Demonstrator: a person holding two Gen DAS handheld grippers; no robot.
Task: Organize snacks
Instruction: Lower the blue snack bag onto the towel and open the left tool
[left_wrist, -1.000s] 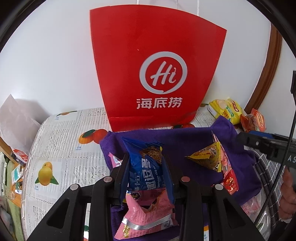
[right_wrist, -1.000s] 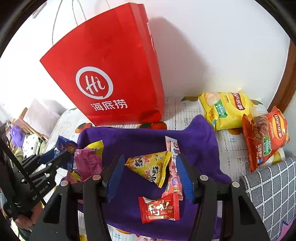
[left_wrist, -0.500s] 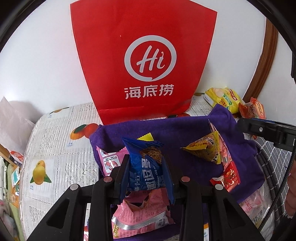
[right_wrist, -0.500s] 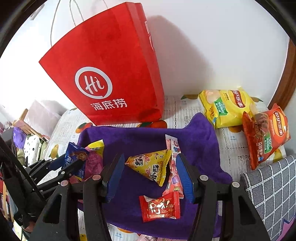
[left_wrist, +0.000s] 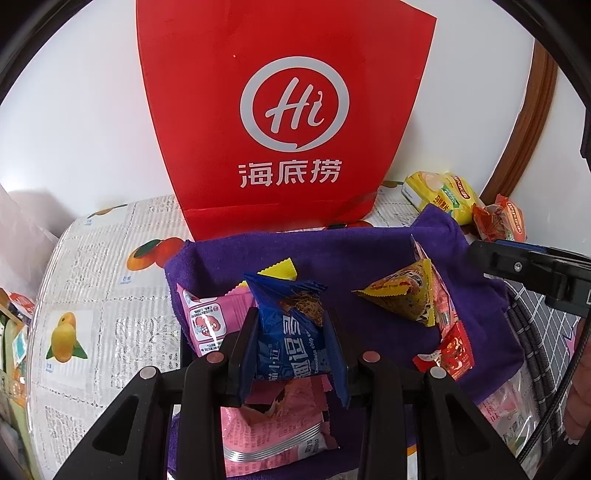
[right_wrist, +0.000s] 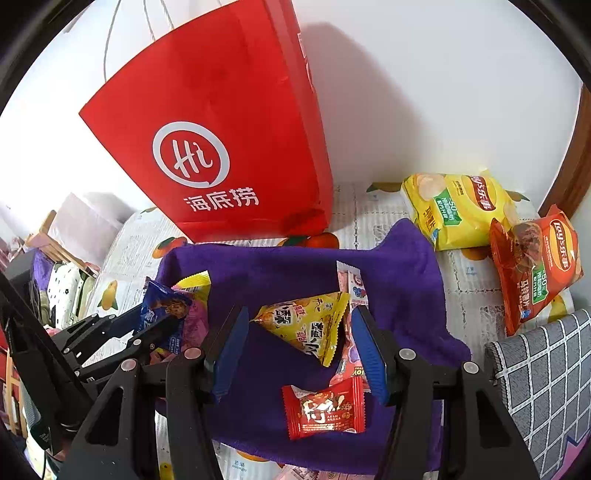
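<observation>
Snacks are lying on the purple towel (right_wrist: 295, 266); your left gripper (left_wrist: 291, 339) is pinching the blue packet (left_wrist: 291, 332), your right gripper (right_wrist: 295, 347) is hanging spread, bracketing the yellow triangular packet (right_wrist: 306, 325), the red bag (right_wrist: 229, 147) standing against the wall.

Red paper bag (left_wrist: 284, 122) top was cut off by the frame edge in the left wrist view. Blue snack packet (left_wrist: 291, 336) lower end sat behind the left gripper (left_wrist: 291, 354) pads, print partly covered. Pink packet (left_wrist: 266, 432) underneath was mostly hidden by the gripper body. Pink stick pack (right_wrist: 351, 325) was half covered by the yellow triangular packet (right_wrist: 306, 325); small print unreadable.
</observation>
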